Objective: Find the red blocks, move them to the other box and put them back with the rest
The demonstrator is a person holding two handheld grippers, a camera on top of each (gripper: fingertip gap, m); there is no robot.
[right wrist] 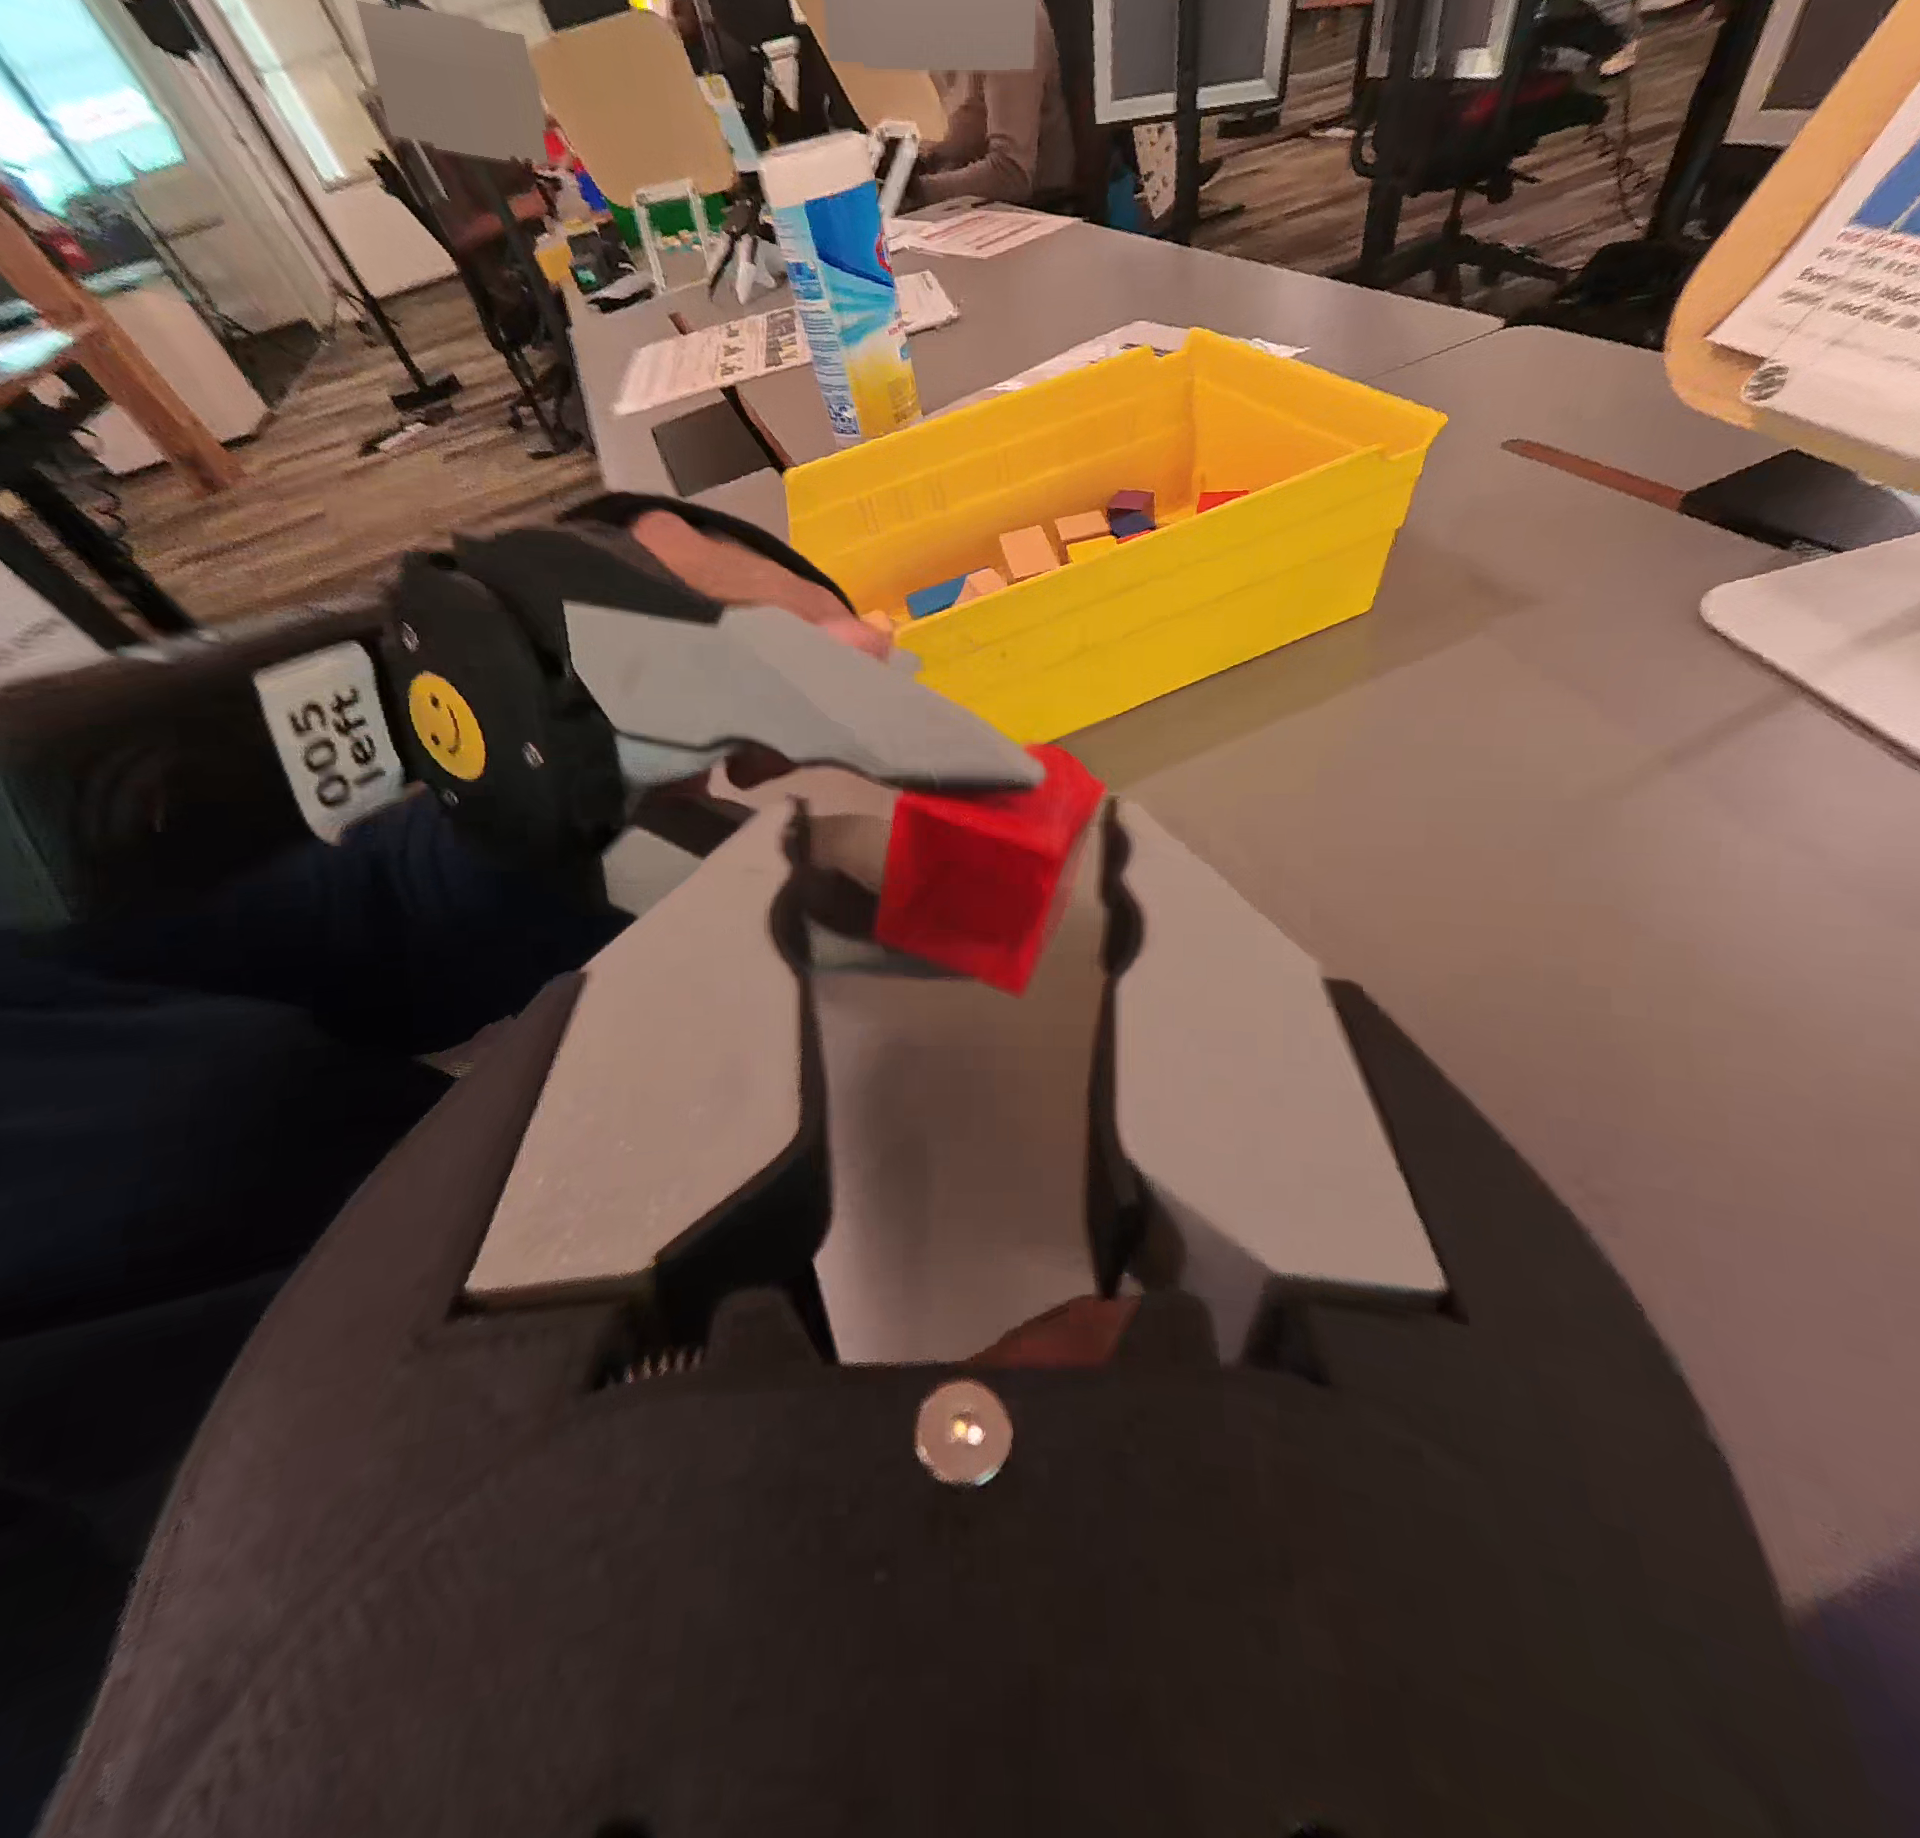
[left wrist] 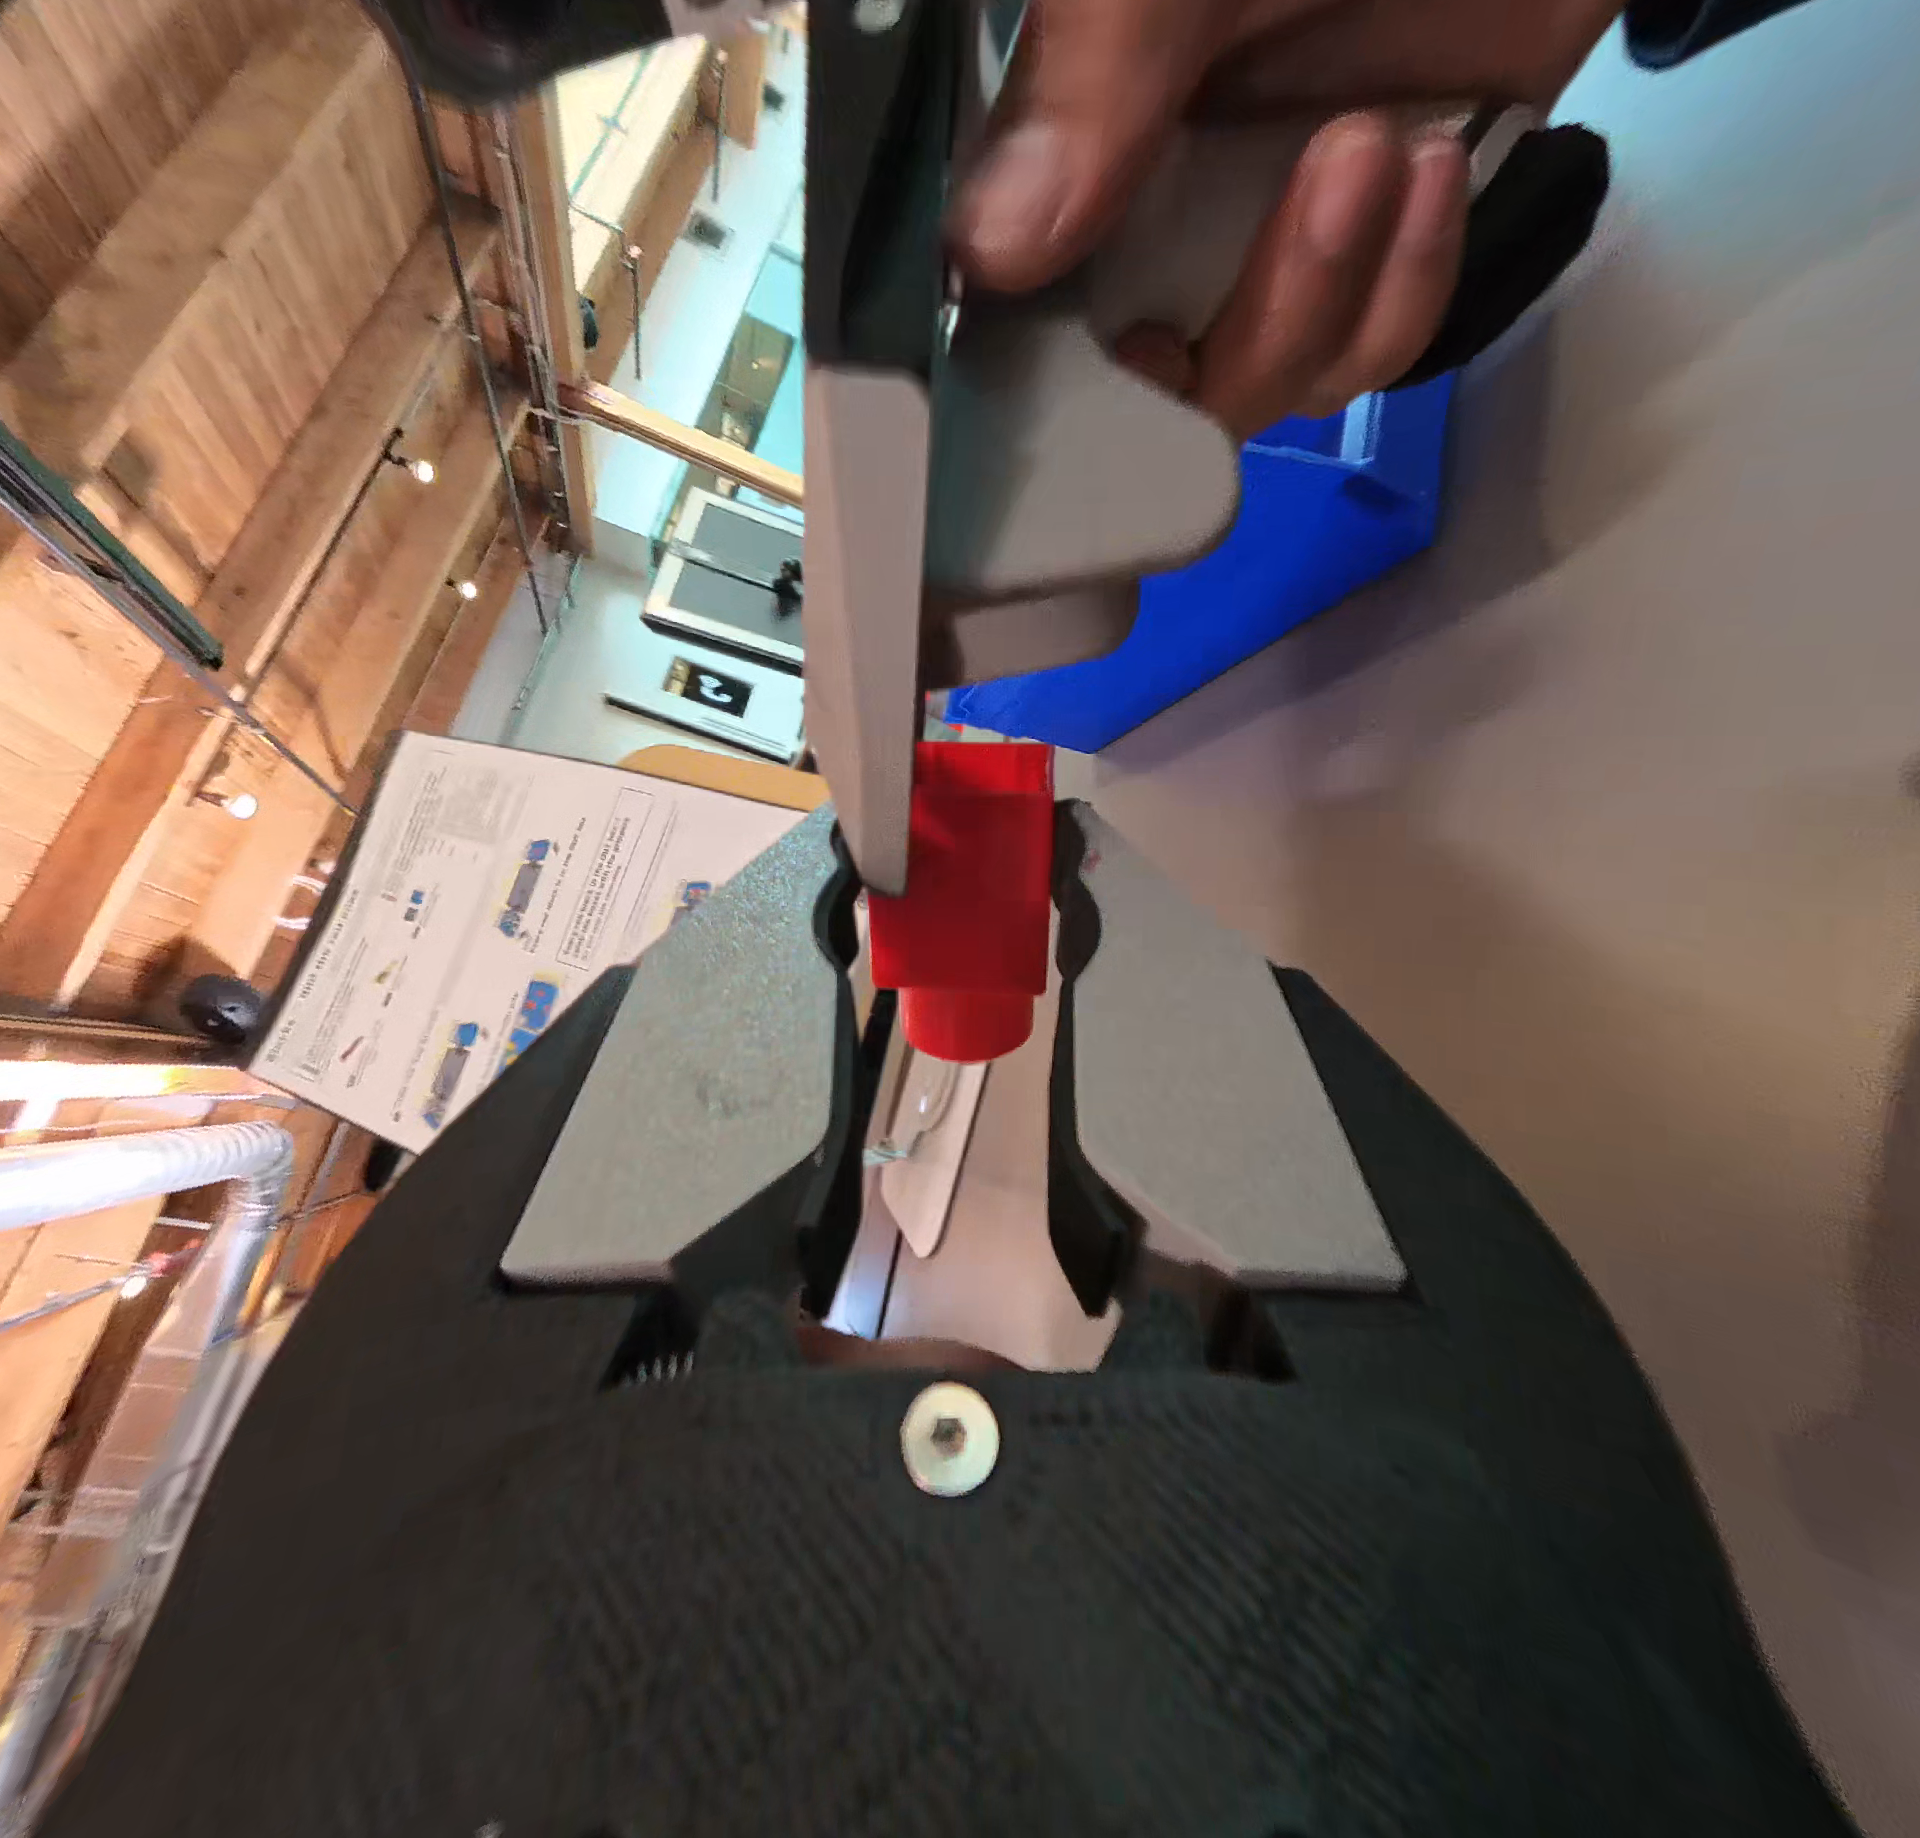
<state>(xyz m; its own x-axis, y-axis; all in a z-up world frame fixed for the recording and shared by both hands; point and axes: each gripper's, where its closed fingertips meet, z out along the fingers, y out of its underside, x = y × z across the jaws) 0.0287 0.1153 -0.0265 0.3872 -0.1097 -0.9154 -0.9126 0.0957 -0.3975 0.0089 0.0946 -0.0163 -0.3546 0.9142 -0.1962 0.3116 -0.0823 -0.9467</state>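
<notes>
Handover in progress, held in the air above the grey table [right wrist: 1455,853]. The red block [left wrist: 961,900] is pinched in the left gripper [left wrist: 956,895], with a round red peg end pointing back toward the camera. In the right wrist view the right gripper [right wrist: 951,879] is spread around the same block: its right finger sits just beside or touching the block, and a gap is seen on the left side, so no grip is judged taken yet. The yellow box [right wrist: 1143,625], with mixed coloured blocks inside, is seen beyond on the table; a blue box [left wrist: 1299,583] is seen behind the right gripper in the left wrist view. Suggested: the right gripper is to be centred on the block's free faces and closed squarely before the left pinch is released. Both frames are blurred, so contact cannot be confirmed.
</notes>
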